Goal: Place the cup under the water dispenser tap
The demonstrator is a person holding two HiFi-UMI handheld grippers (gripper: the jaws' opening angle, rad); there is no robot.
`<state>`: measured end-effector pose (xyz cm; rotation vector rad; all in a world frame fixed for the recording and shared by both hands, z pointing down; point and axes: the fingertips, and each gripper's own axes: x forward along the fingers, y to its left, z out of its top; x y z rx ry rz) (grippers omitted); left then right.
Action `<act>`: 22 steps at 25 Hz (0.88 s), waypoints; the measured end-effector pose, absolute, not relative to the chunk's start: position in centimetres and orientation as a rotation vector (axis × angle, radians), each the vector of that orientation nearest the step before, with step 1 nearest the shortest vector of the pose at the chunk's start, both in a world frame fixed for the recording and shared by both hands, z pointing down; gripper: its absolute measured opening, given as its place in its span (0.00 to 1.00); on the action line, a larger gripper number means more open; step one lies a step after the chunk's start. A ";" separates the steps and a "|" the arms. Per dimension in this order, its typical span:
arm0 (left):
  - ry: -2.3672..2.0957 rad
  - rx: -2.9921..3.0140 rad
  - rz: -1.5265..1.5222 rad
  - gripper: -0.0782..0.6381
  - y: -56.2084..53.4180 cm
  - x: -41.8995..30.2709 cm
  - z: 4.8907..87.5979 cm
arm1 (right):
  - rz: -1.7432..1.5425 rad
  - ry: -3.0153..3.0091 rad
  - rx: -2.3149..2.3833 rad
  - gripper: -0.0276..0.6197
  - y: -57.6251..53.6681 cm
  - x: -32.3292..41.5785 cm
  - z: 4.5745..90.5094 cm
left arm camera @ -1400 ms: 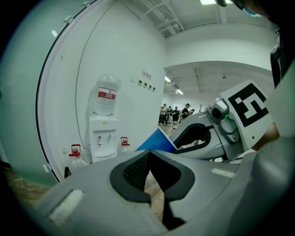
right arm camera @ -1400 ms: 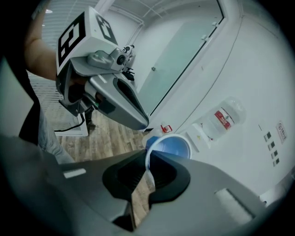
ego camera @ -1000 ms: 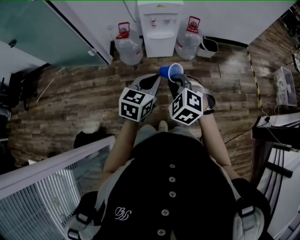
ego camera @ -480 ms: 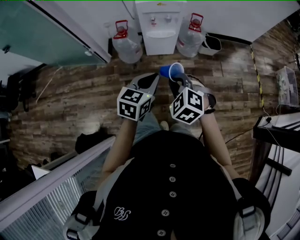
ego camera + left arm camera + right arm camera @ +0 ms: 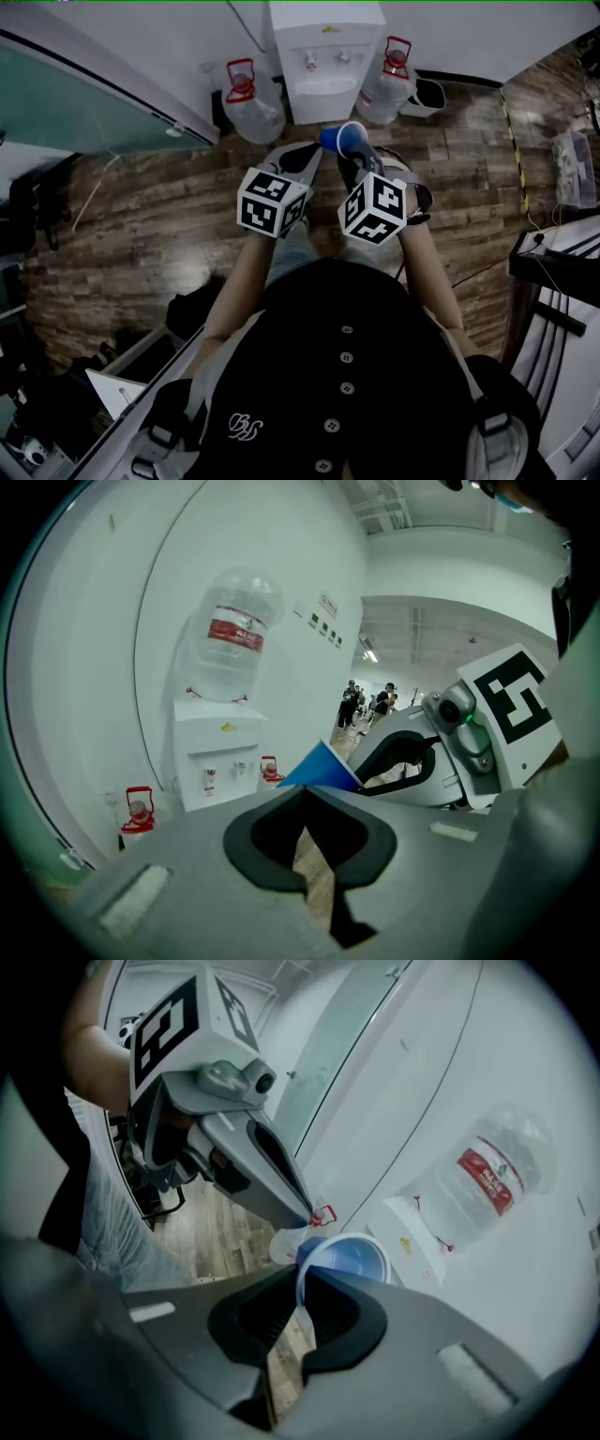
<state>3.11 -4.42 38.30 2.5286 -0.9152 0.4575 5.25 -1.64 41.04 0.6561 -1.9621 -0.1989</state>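
Note:
A blue paper cup hangs tilted over the wooden floor, its white rim pinched by my right gripper. In the right gripper view the cup opens toward the camera, with its rim between the shut jaws of the right gripper. My left gripper is beside it on the left, shut and empty; its jaw tips meet in the left gripper view, where the cup shows just past them. The white water dispenser stands ahead against the wall, its taps apart from the cup.
Large water bottles with red caps stand on the floor left and right of the dispenser. A glass partition runs along the left. A bin sits by the right bottle, and a desk is at far right.
Both grippers and the cup have moved toward the dispenser, which now sits closer and larger in the head view. The railing at lower left has slid out of view.

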 end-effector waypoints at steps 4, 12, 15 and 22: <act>-0.863 2.555 0.481 0.11 -8.0 2.1 38.2 | -0.180 -1.968 0.693 0.08 -5.4 3.6 40.6; -0.768 2.586 0.512 0.11 -13.6 0.0 38.5 | -0.119 -1.936 0.750 0.08 -11.2 1.6 41.3; -0.724 2.605 0.528 0.11 -15.0 -0.3 38.8 | -0.092 -1.940 0.760 0.08 -12.6 0.4 41.5; -0.704 2.573 0.500 0.11 -17.0 -1.6 40.1 | -0.065 -1.925 0.726 0.08 -13.7 -1.4 42.7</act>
